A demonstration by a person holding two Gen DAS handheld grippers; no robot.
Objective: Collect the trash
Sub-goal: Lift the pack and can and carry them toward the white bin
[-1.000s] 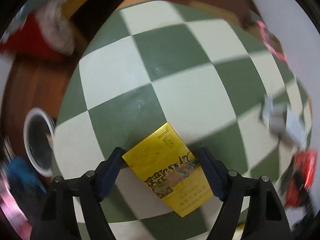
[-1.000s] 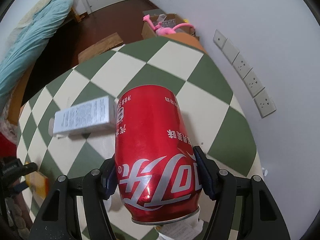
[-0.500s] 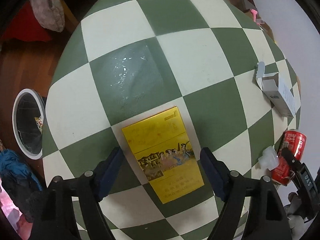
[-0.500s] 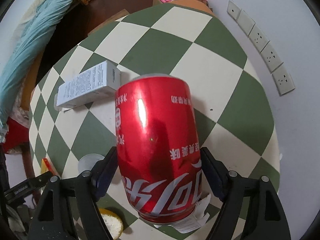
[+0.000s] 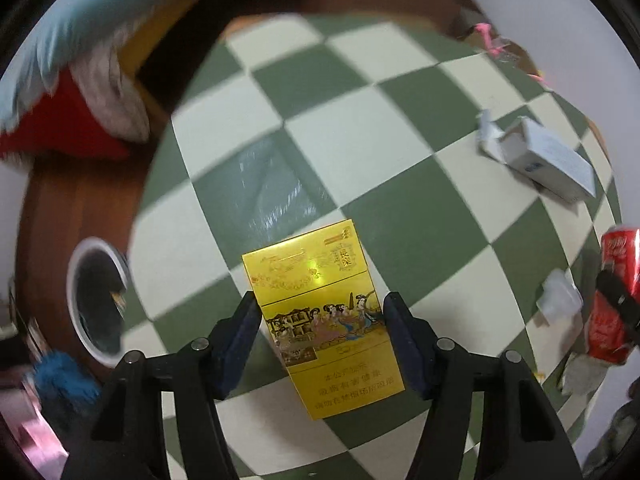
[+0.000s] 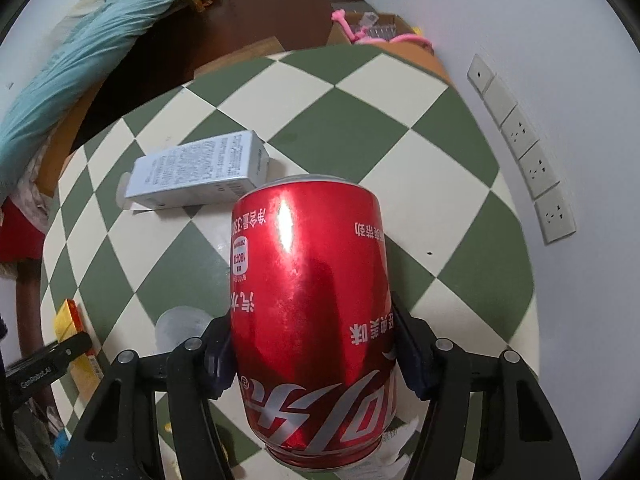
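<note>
My left gripper (image 5: 320,336) is shut on a yellow cigarette pack (image 5: 320,312), its pads against both long sides, above the green-and-white checkered table (image 5: 360,136). My right gripper (image 6: 312,344) is shut on a red cola can (image 6: 312,312) held off the table; the can also shows at the right edge of the left wrist view (image 5: 612,296). A white carton (image 6: 200,172) lies on the table, open-ended in the left wrist view (image 5: 536,156). A clear plastic cup (image 6: 180,328) lies beside the can. The yellow pack shows at the left of the right wrist view (image 6: 76,340).
A white-rimmed bin (image 5: 96,296) stands on the wooden floor left of the table. A wall with sockets (image 6: 520,136) borders the table's right side. A bed with blue bedding (image 6: 80,60) and a cardboard box with pink items (image 6: 368,32) lie beyond.
My left gripper has closed its fingers onto the yellow pack, which it straddled openly before, and tilted up. The right gripper still holds the can, shifted slightly.
</note>
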